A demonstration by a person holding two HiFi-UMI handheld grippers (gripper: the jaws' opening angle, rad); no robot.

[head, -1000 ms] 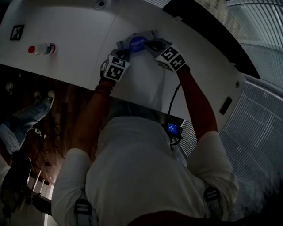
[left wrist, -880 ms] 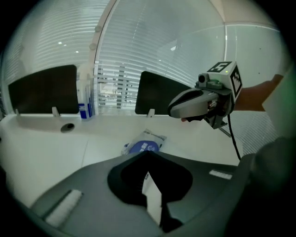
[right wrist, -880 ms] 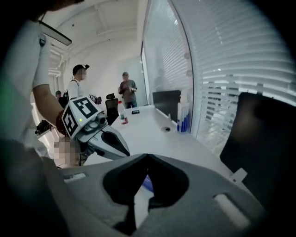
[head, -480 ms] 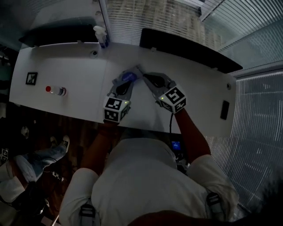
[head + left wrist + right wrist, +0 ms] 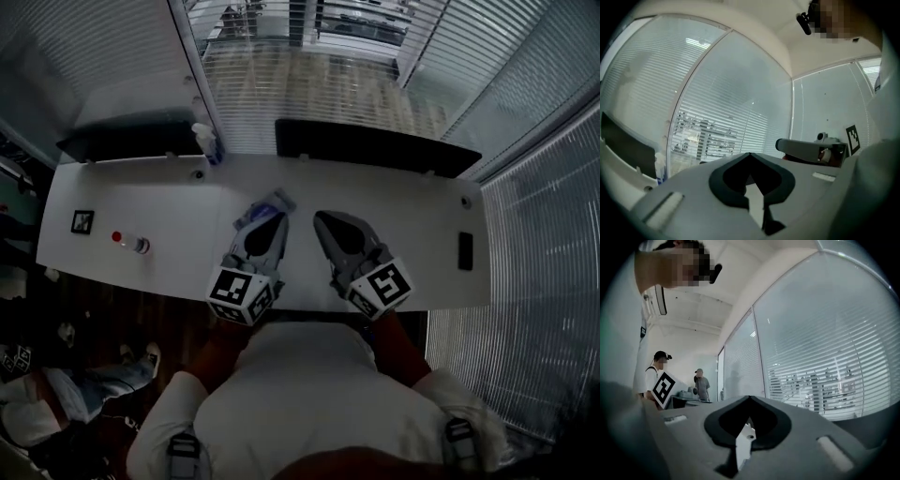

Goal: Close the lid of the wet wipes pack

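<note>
Pack (image 5: pixel 274 203) on desk (image 5: pixel 159 211), just beyond left gripper (image 5: pixel 273 223); we can't read lid state. Both tongs narrow, empty, tilted up. We'd lower left, press lid flat with tips, right gripper (image 5: pixel 325 223) steadying pack.

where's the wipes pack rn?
Head view: the pack lies on the white table, slightly left of centre, just beyond the tip of the left claw, which isn't holding it.
</note>
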